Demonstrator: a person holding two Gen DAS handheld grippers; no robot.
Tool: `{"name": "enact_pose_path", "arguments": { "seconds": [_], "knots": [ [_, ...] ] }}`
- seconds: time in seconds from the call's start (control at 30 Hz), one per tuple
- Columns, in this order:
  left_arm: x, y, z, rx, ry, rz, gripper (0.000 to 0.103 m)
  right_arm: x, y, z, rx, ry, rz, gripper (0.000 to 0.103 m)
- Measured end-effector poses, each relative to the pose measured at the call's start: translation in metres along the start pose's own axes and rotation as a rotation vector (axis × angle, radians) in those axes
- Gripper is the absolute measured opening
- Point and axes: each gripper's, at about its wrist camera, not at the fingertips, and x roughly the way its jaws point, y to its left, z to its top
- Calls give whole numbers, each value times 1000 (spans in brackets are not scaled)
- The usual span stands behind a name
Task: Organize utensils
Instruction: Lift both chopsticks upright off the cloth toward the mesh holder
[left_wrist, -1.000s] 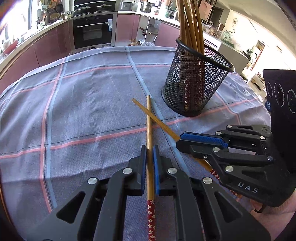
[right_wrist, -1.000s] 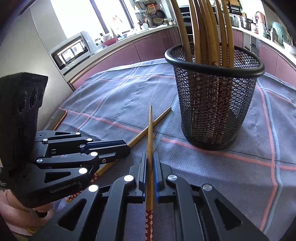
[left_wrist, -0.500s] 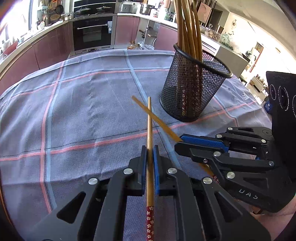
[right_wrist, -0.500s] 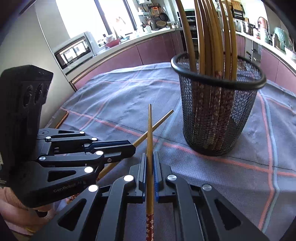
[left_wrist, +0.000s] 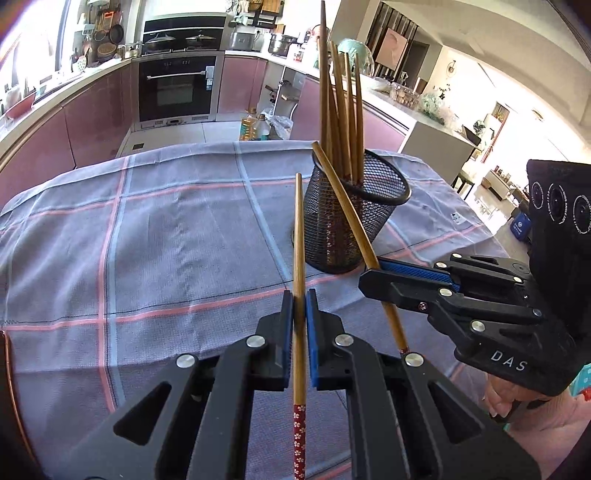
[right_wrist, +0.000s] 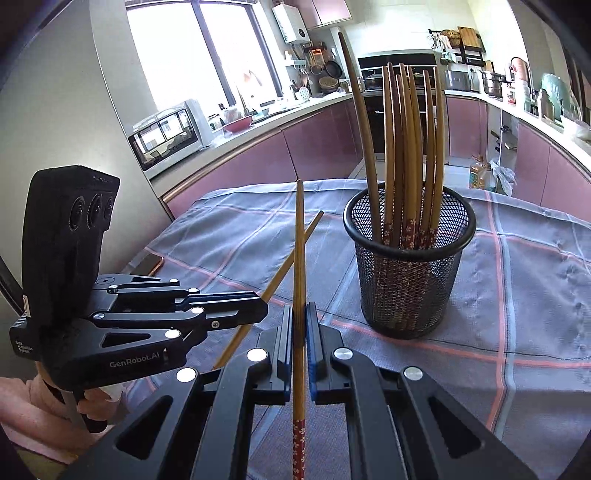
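Left tool (left_wrist: 300, 306) and right tool (right_wrist: 300, 321) each clench a chopstick (left_wrist: 298, 236) beside the mesh holder (right_wrist: 406, 280)

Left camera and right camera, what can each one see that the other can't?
Only the left wrist view shows the oven and the right gripper from the side. Only the right wrist view shows the microwave, the window and the left gripper from the side. Both show the mesh holder of chopsticks on the checked cloth, and jaws shut on one chopstick each.
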Motion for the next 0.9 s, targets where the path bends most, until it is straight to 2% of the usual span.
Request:
{"name": "enact_pose_path", "arguments": {
  "seconds": [0.9],
  "knots": [
    [-35, -11, 6, 3, -79, -64, 8, -29, -2, 9, 4, -99, -1, 6]
  ]
}}
